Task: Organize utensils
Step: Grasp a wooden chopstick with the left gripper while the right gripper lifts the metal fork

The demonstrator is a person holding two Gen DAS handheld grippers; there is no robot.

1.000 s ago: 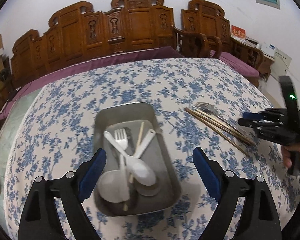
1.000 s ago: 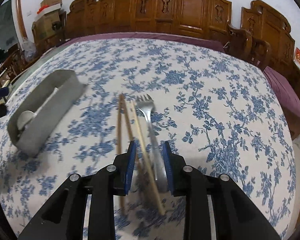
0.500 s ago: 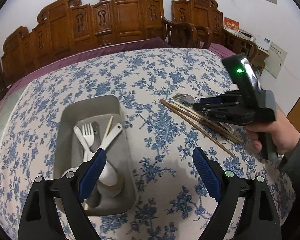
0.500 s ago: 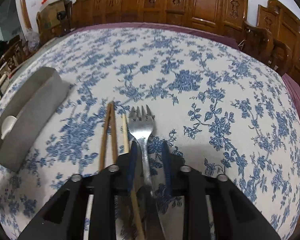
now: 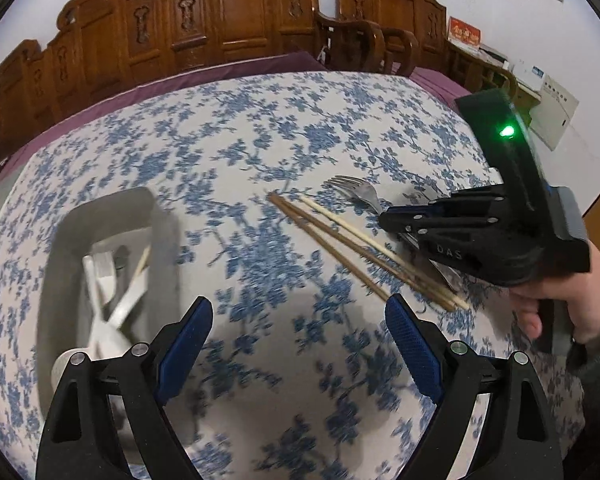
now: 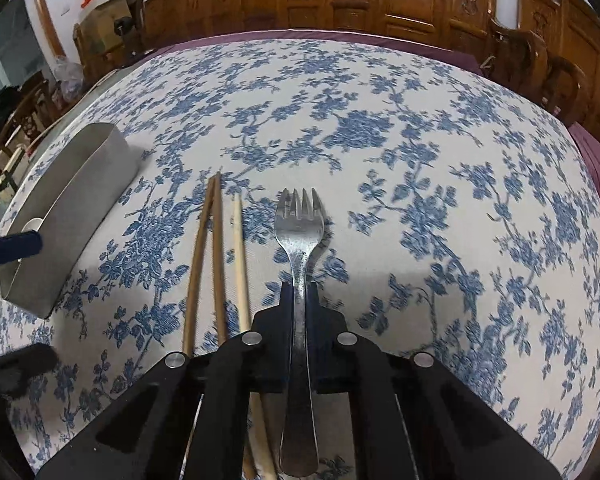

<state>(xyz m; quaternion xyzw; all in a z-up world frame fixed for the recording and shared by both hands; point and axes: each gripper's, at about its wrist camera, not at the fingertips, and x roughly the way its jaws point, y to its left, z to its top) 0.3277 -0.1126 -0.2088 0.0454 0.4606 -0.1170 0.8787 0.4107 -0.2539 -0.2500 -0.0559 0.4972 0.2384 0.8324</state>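
Right tongs point(image 6: 300, 304) are clenching the metal fork point(image 6: 300, 236)'s handle; left tongs point(image 5: 300, 344) are hanging released. You're needing to lift it toward the steel tray point(image 6: 76, 208).

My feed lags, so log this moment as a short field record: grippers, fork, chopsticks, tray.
right gripper: shut on the metal fork handle
left gripper: open, holding nothing, above the tablecloth
chopsticks: three loose on the cloth, left of the fork
metal tray: holds white plastic utensils
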